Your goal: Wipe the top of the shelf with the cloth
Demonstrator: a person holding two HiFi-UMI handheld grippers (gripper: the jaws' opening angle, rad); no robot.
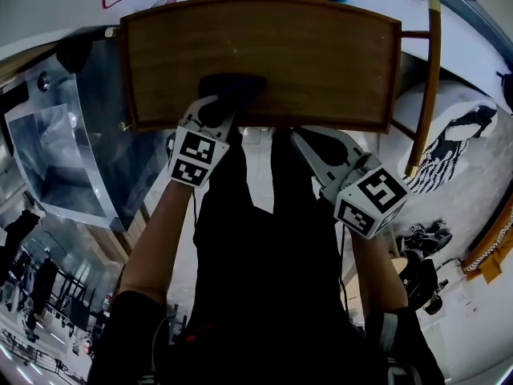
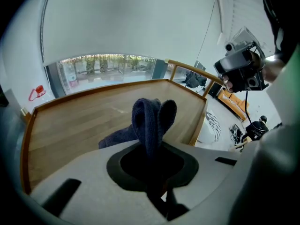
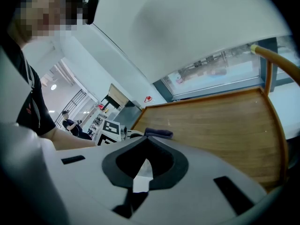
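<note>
The wooden shelf top [image 1: 321,54] fills the upper middle of the head view. A dark blue cloth [image 1: 232,87] lies on it near the front edge. My left gripper [image 1: 215,111] reaches over that edge and is shut on the cloth. In the left gripper view the cloth [image 2: 151,118] stands up in a fold from between the jaws, its tail resting on the shelf top [image 2: 75,125]. My right gripper [image 1: 303,137] hangs just in front of the shelf's front edge, shut and holding nothing. The right gripper view shows the cloth [image 3: 158,133] far left on the shelf top [image 3: 220,121].
A raised wooden lip runs round the shelf top, and a wooden rail [image 1: 431,70] stands at its right. A glass and metal case [image 1: 56,143] is at the left. A black-and-white patterned rug [image 1: 449,147] lies on the floor at the right. The person's black trousers [image 1: 256,247] are below.
</note>
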